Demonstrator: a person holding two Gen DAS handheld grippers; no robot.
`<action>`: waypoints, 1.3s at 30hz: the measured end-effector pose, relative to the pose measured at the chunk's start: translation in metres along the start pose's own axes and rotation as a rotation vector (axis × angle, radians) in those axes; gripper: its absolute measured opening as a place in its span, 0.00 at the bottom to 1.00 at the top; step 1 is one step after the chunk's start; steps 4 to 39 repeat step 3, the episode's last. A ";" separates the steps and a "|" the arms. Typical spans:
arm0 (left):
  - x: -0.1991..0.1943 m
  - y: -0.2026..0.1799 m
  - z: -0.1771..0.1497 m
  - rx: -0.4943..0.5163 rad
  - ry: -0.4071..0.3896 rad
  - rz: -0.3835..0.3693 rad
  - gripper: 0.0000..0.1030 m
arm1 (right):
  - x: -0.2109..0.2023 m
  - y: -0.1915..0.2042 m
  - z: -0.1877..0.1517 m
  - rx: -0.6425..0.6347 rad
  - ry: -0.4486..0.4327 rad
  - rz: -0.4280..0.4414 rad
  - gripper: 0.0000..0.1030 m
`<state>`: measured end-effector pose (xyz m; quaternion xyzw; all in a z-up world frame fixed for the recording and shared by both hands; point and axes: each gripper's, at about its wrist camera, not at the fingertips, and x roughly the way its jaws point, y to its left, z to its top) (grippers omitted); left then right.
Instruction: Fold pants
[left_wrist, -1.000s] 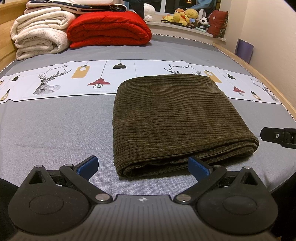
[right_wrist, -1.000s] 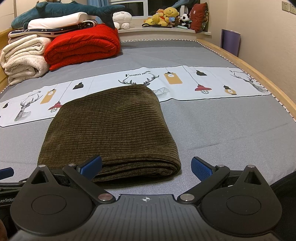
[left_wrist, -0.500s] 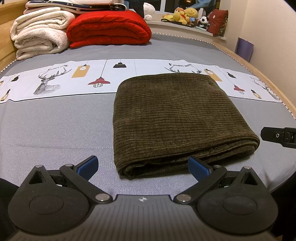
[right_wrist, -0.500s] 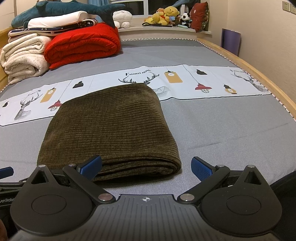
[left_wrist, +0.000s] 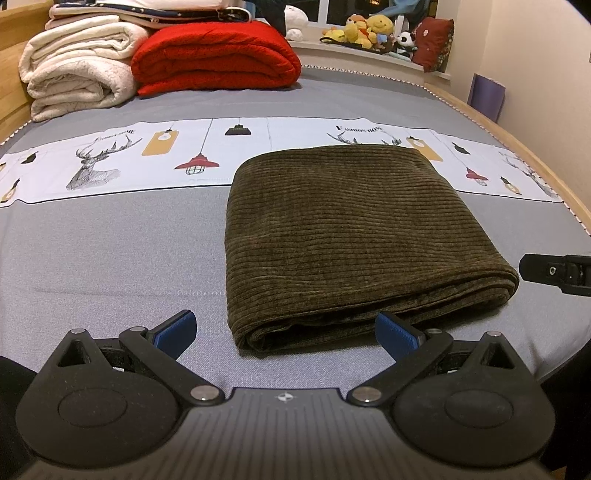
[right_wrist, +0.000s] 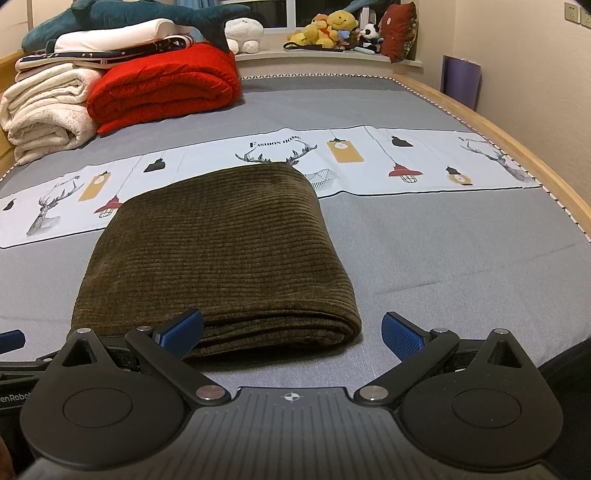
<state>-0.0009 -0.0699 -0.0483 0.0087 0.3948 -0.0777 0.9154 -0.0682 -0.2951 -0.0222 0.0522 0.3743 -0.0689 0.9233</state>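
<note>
- In the left wrist view, a cream blanket (left_wrist: 77, 74) lay rolled at the upper left of the frame, with a red quilt (left_wrist: 216, 55) just beside it toward the centre.
- A white printed band (left_wrist: 140, 158) with deer and lamps ran across the grey bed (left_wrist: 110, 251) through the middle of the frame.
- The left tool (left_wrist: 286, 332) sat at the bottom of the frame, its blue pads spread wide and holding nothing.
- The pants (left_wrist: 351, 236), dark olive corduroy, lay folded into a thick rectangle at centre right; the stacked edges faced the bottom of the frame and the far edge overlapped the printed band.
- The left tool's right pad (left_wrist: 397, 334) showed in front of the pants' near edge; contact could not be told.
- A black part of the right tool (left_wrist: 554, 273) poked in at the right edge, near the pants' lower right corner.
- In the right wrist view, the pants (right_wrist: 221, 251) lay left of centre.
- The right tool (right_wrist: 291, 334) sat at the bottom, pads spread and empty, its left pad (right_wrist: 181, 332) in front of the pants' near fold.
- Stuffed toys (right_wrist: 332, 29) sat on the sill at the top of the frame.
</note>
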 end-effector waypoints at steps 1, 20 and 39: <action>0.000 0.000 0.000 0.001 -0.002 0.000 1.00 | 0.000 0.000 0.000 0.000 0.000 0.000 0.99; 0.000 0.000 0.000 0.001 -0.001 0.000 1.00 | 0.000 0.000 0.000 0.000 0.000 0.000 0.99; 0.000 0.000 0.000 0.001 -0.001 0.000 1.00 | 0.000 0.000 0.000 0.000 0.000 0.000 0.99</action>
